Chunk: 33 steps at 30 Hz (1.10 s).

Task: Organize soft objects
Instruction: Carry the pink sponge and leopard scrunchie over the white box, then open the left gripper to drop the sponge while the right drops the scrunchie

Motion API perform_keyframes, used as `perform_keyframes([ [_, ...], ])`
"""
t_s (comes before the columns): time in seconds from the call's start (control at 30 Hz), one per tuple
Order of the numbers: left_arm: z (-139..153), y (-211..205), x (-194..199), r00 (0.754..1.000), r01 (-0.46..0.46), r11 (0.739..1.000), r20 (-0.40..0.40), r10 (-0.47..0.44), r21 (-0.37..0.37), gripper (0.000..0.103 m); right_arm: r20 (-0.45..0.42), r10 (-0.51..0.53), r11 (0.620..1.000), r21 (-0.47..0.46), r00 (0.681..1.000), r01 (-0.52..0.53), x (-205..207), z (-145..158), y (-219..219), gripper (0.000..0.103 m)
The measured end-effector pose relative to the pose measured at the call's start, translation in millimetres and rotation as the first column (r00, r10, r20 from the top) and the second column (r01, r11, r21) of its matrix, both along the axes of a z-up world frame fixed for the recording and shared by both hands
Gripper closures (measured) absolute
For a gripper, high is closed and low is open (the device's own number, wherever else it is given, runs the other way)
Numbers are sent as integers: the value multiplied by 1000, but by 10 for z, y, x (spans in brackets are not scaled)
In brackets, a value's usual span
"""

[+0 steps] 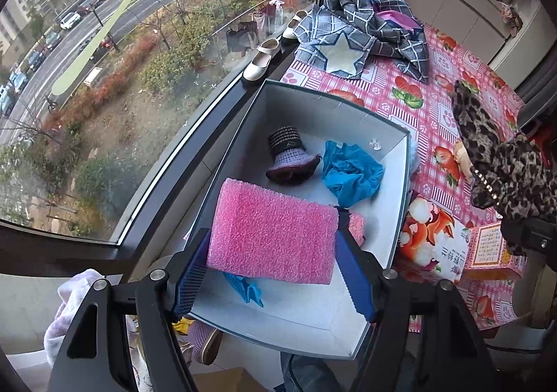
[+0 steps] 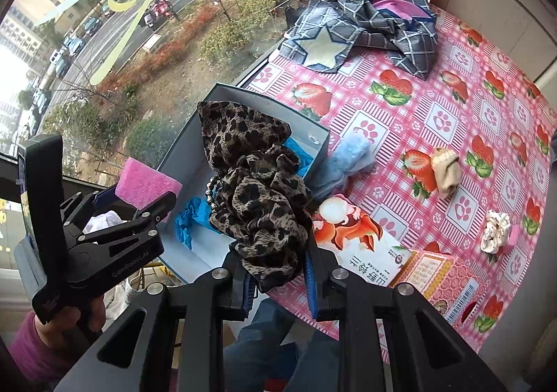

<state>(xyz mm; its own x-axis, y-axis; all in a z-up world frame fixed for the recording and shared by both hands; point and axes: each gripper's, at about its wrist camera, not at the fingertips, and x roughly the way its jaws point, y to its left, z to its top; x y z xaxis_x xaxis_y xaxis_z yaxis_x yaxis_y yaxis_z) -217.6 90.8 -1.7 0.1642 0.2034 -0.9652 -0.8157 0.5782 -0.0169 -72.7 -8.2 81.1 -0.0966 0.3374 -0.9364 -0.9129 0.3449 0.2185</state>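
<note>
My left gripper [image 1: 271,256] is shut on a pink foam sponge [image 1: 275,235] and holds it over the near end of an open white box [image 1: 397,218]; it also shows in the right wrist view [image 2: 139,197]. Inside the box lie a knitted bootie [image 1: 292,158] and blue cloth [image 1: 351,176]. My right gripper [image 2: 278,273] is shut on a leopard-print cloth [image 2: 257,197], held above the box's right side [image 2: 320,144]; the cloth also shows at the right of the left wrist view [image 1: 501,162].
The table has a pink strawberry-pattern cover [image 2: 435,106]. On it lie a plaid garment with a star [image 2: 362,30], a light-blue fluffy item [image 2: 351,155], a beige sock [image 2: 445,169], a spotted scrunchie [image 2: 496,230] and printed cartons [image 2: 400,259]. White shoes [image 1: 263,59] stand on the window ledge.
</note>
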Motion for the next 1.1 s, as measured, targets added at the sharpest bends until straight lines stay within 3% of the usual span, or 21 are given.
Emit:
perform_keyframes([
  [0.4, -127, 14, -34, 999, 2, 999, -44, -4, -51, 29, 2, 46, 999, 6, 999, -46, -135, -140, 200, 79],
  [0.93, -295, -93, 127, 991, 27, 990, -126, -45, -141, 29, -78, 100, 995, 13, 992, -99, -189, -446, 563, 79],
  [1.1, -312, -137, 211, 990, 35, 990, -133, -53, -138, 29, -93, 111, 994, 4, 989, -111, -165, -526, 613, 79],
])
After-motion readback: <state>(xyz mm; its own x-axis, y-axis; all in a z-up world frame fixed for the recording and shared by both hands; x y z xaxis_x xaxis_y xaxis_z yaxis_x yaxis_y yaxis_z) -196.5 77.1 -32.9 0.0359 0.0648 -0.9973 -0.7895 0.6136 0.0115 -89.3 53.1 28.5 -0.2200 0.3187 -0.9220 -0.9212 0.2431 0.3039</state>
